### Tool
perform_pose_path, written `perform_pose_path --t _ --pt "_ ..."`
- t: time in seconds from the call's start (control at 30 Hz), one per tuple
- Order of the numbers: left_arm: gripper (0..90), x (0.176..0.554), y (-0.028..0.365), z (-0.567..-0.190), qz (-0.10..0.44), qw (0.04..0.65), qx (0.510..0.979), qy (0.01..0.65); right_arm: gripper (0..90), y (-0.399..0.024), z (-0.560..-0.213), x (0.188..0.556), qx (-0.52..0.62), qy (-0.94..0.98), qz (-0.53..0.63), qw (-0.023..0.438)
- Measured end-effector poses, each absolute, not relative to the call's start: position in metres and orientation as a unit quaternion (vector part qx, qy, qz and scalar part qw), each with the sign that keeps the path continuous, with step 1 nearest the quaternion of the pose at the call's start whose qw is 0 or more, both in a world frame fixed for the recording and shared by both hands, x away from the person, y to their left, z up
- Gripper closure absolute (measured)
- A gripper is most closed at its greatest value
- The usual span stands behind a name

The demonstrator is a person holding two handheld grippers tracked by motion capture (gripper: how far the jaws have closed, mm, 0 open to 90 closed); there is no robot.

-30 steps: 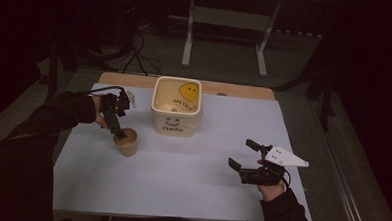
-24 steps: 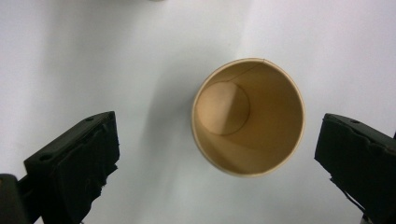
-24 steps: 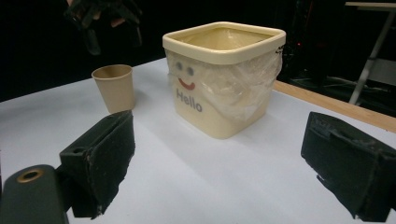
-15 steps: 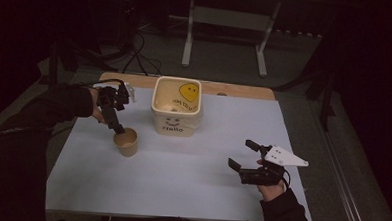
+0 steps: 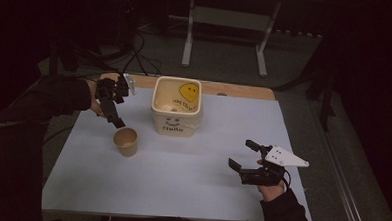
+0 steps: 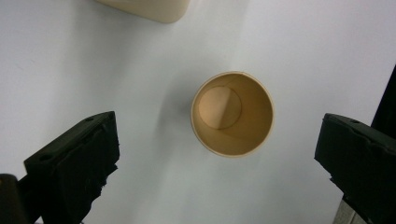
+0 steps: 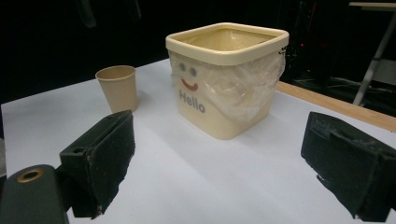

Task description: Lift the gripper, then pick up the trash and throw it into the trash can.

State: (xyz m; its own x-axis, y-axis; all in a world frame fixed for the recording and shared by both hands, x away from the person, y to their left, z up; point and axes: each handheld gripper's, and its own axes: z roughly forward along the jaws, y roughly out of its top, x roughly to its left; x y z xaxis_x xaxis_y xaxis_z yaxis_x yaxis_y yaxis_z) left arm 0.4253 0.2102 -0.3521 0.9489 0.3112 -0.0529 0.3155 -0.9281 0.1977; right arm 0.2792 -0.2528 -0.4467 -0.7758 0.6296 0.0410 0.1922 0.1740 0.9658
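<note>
Paper cup stands empty and upright on the worktop, left of the bin; light and crushable. Left hand-held gripper hovers above, jaws apart; pinch the rim gently.

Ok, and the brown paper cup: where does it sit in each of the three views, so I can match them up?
High view: the paper cup stands left of centre on the white table cover, just below the left gripper.
Left gripper view: the cup is seen from above at the centre, between the open jaws.
Right gripper view: it stands upper left.
Shared landmark: the cream "Hello" bucket, beside the cup.
</note>
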Motion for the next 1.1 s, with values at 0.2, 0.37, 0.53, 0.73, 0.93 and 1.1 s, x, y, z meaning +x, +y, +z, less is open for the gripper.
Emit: perform_pose_path --t 0.2,0.37,0.53,0.73,0.93,1.1 --pt "1.1 0.421 0.212 -0.337 -0.005 0.107 0.981 0.160 9.6 -0.253 -0.447 0.279 0.275 0.743 0.581 0.187" --pt "1.1 0.419 0.212 -0.331 -0.003 0.107 0.981 0.159 9.6 -0.252 -0.447 0.279 0.274 0.743 0.581 0.187" --pt "1.1 0.418 0.211 -0.328 0.000 0.110 0.982 0.156 9.6 -0.252 -0.447 0.279 0.273 0.744 0.581 0.185" --pt "1.1 0.416 0.208 -0.325 -0.002 0.112 0.982 0.153 9.6 -0.252 -0.447 0.279 0.270 0.746 0.581 0.183" --pt "1.1 0.412 0.206 -0.324 -0.002 0.108 0.982 0.153 9.6 -0.253 -0.447 0.278 0.270 0.745 0.582 0.182" --pt "1.0 0.408 0.204 -0.323 0.001 0.105 0.983 0.151 9.5 -0.252 -0.447 0.278 0.267 0.746 0.583 0.180"
